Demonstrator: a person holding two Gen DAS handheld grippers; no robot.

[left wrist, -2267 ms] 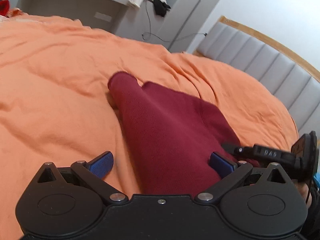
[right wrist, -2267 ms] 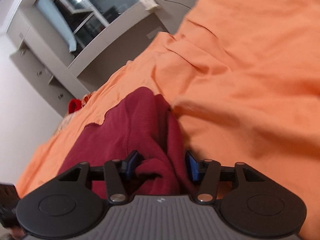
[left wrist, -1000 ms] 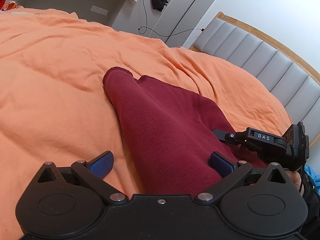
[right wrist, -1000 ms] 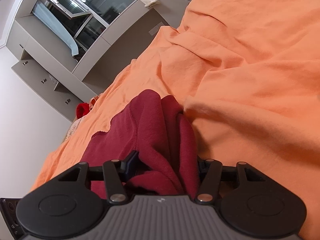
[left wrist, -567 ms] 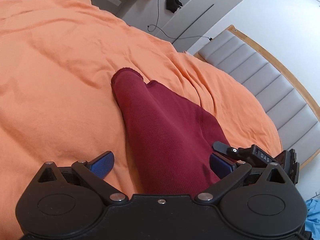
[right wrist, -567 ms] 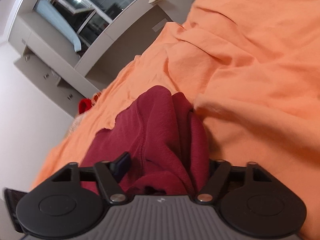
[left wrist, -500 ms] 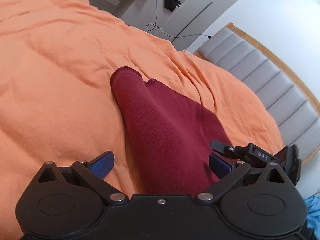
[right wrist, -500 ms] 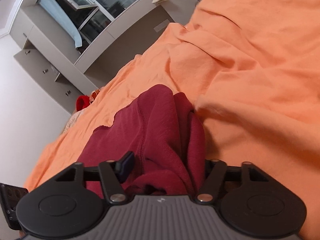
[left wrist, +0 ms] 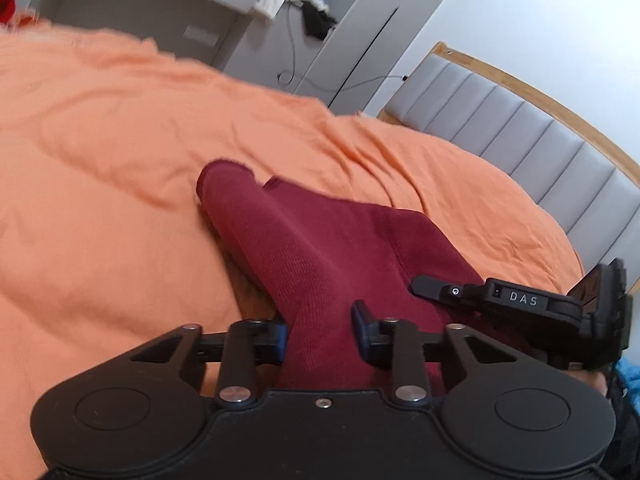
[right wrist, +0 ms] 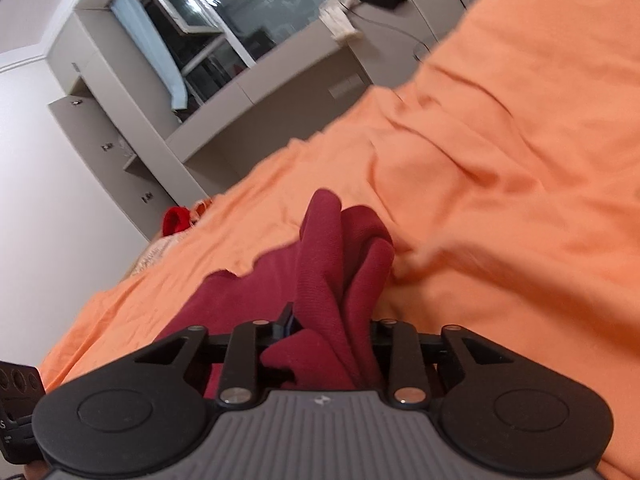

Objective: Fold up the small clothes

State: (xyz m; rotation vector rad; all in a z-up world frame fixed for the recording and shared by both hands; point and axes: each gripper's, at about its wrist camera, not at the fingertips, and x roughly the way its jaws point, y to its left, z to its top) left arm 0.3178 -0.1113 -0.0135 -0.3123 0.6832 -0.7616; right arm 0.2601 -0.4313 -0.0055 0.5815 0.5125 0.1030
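Maroon garment (left wrist: 320, 264) between both grippers' jaws

The left gripper (left wrist: 320, 330) is pointed forward and somewhat downward, its jaws closing, with a fold of dark red cloth (left wrist: 320, 264) gathered between the blue pads (left wrist: 360, 322). The right gripper (right wrist: 330, 334) is angled downward in the same way, its jaws also closing, and a thicker bunch of the same cloth is caught between its fingers, by which the pads are mostly hidden. In the left wrist view the right gripper is seen at the right edge, just beside the left one.
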